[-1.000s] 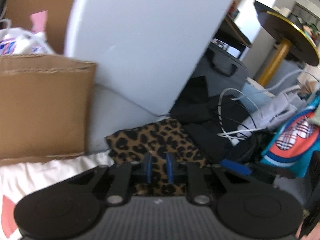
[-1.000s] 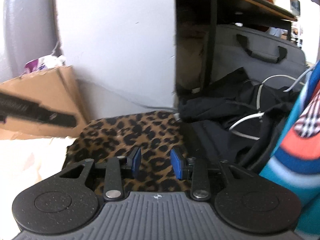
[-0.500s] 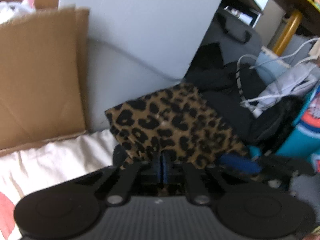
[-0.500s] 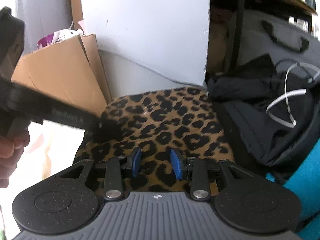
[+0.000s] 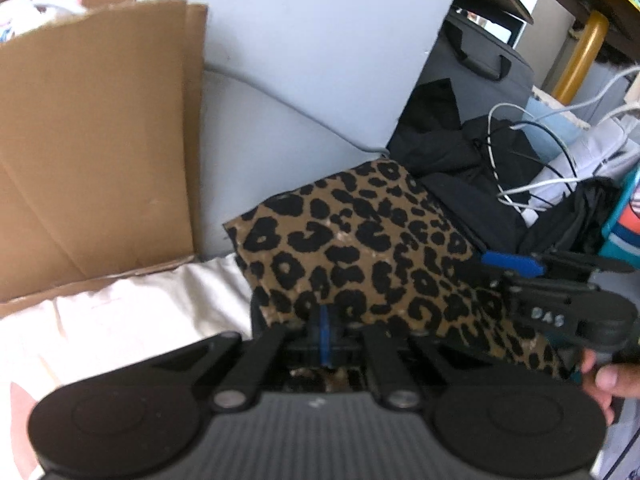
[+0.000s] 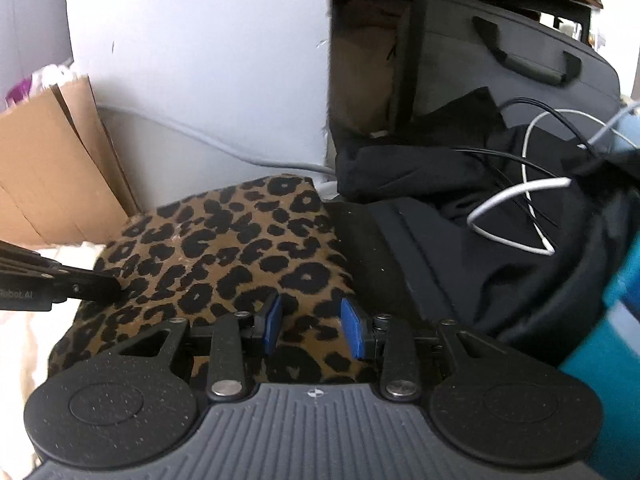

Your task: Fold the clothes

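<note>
The leopard-print cloth (image 5: 360,248) lies in a folded heap on a pale sheet (image 5: 120,320), which looks like bedding. A brown cardboard box (image 5: 92,140) stands to its left, and a grey-white wall panel (image 5: 312,48) is behind it. On the right, a pile of black clothes (image 5: 460,168) touches the cloth, and white and black cables (image 5: 520,184) loop over that pile. A grey bag with a black handle (image 6: 528,56) sits further back. The left hand-held gripper (image 5: 325,334) is at the near edge of the cloth. Its two blue pads are pressed tight together, and the spotted cloth's edge goes in right at them, so it is pinching the cloth. In the right wrist view, the left gripper pokes in from the left side and touches the cloth's left edge. The right hand-held gripper (image 6: 311,330) is over the near right part of the cloth. Its blue pads (image 6: 352,328) stand apart with a gap between them, and the spotted cloth shows through the gap. The pads are not squeezing anything. In the left wrist view a person's fingers (image 5: 608,380) hold the right gripper's black handle at the right edge. Something teal and orange (image 5: 624,224) sits at the far right.
</note>
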The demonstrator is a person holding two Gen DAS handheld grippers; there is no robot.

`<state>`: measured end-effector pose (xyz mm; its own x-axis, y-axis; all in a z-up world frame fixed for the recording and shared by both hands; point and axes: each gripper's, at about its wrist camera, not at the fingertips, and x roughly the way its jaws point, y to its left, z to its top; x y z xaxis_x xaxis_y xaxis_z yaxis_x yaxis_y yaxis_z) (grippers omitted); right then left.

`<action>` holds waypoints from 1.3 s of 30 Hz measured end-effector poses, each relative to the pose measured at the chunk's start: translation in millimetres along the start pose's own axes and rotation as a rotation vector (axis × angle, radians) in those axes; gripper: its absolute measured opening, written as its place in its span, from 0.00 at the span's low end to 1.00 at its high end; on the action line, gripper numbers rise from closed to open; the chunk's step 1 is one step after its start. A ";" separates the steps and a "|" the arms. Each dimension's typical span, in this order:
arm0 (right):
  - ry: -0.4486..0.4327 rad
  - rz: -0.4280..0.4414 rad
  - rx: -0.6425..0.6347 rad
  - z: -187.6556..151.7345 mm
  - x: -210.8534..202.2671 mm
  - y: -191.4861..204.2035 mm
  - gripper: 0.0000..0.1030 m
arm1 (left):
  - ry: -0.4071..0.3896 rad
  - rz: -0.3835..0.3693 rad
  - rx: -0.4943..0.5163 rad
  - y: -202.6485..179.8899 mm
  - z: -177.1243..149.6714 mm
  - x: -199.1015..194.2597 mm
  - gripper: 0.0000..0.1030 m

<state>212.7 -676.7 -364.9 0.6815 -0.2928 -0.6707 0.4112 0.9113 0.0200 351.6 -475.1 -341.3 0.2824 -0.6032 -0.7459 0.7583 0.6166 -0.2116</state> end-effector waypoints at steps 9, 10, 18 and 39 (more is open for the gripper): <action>-0.063 0.074 0.022 -12.5 -46.9 4.3 0.38 | -0.078 -0.072 0.060 -29.4 -10.2 -38.3 0.07; -0.064 0.083 0.028 -14.6 -50.5 6.0 0.38 | -0.082 -0.084 0.065 -34.9 -13.0 -40.2 0.07; -0.021 0.090 0.031 -45.1 -57.9 14.8 0.38 | -0.038 -0.088 0.072 -49.8 -41.5 -23.6 0.08; 0.013 -0.004 0.087 -101.6 -105.0 -13.2 0.37 | -0.052 -0.049 -0.167 -20.6 -92.2 -61.5 0.25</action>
<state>74.2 -628.7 -370.0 0.6718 -0.2923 -0.6806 0.4655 0.8813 0.0810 264.5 -404.1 -349.3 0.2807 -0.6572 -0.6995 0.6647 0.6588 -0.3523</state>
